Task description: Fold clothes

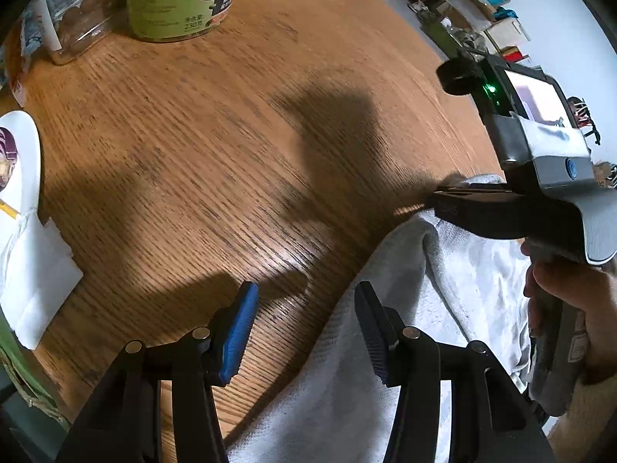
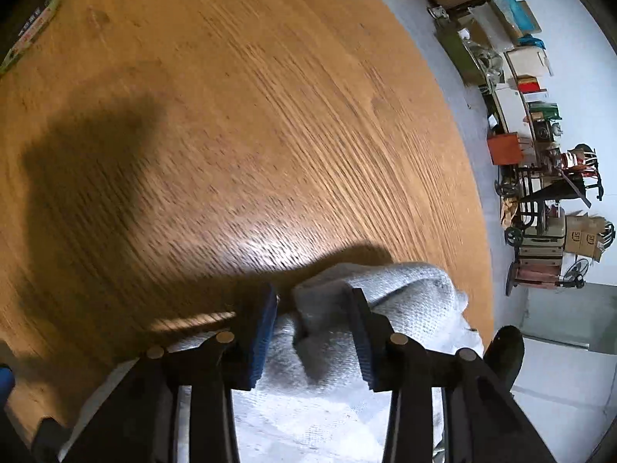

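A light grey knitted cloth (image 1: 389,351) lies at the near right of the round wooden table (image 1: 231,146). My left gripper (image 1: 304,328) hovers open over the cloth's left edge, with wood and a strip of cloth showing between its fingers. A hand (image 1: 570,301) holds my right gripper (image 1: 443,198) low over the cloth's far corner. In the right wrist view a raised fold of the cloth (image 2: 327,305) sits between the right gripper's (image 2: 312,332) fingers. A dark gap shows beside the blue pad (image 2: 264,332), so the pads do not press on it.
At the back of the table stand a green-labelled jar (image 1: 181,4) and a clear plastic container (image 1: 77,23). A white plate (image 1: 25,162) and a white napkin (image 1: 36,274) lie at the left. The table's edge (image 2: 476,193) curves close on the right, with boxes and clutter (image 2: 540,177) on the floor beyond.
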A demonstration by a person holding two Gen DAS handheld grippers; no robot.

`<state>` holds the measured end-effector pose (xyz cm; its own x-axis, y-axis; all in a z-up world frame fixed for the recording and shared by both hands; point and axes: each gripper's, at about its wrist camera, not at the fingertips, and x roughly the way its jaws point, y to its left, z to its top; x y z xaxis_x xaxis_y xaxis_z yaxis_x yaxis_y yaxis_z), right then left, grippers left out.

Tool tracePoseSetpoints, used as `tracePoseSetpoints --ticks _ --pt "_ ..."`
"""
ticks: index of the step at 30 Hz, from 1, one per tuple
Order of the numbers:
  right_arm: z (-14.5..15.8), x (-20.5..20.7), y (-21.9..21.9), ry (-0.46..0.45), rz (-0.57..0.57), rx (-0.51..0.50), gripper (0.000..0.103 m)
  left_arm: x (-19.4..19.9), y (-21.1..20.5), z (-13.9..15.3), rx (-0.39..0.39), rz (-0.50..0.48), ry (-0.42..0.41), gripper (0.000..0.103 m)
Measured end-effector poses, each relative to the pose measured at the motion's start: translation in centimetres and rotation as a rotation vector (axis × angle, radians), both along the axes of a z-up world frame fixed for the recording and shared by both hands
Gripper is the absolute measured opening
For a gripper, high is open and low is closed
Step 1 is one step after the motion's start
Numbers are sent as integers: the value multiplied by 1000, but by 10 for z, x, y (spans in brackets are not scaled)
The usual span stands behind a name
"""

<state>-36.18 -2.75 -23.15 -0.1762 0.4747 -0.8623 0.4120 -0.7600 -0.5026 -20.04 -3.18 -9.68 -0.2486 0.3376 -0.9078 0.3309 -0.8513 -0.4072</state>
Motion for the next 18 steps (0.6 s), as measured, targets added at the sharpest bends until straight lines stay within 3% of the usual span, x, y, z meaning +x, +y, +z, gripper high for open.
tracePoseSetpoints --ticks 2,4,8,11,15,18 --pt "-6 -9 11 10 -25 -12 25 -1 1 0 2 -8 1 53" --pt "-6 -41 31 28 -44 -26 10 -1 2 -1 2 -14 1 53" --pt "6 -76 15 40 -147 -168 8 -2 3 -3 -26 -14 -11 53" --pt "23 -97 31 55 -265 -318 8 -4 12 -8 -60 -62 -33 53" --pt "46 -117 58 86 -415 -532 8 -3 41 -11 -127 -205 -50 53" --pt "64 -130 93 127 -556 -778 8 -1 66 -15 -168 -328 -67 53"
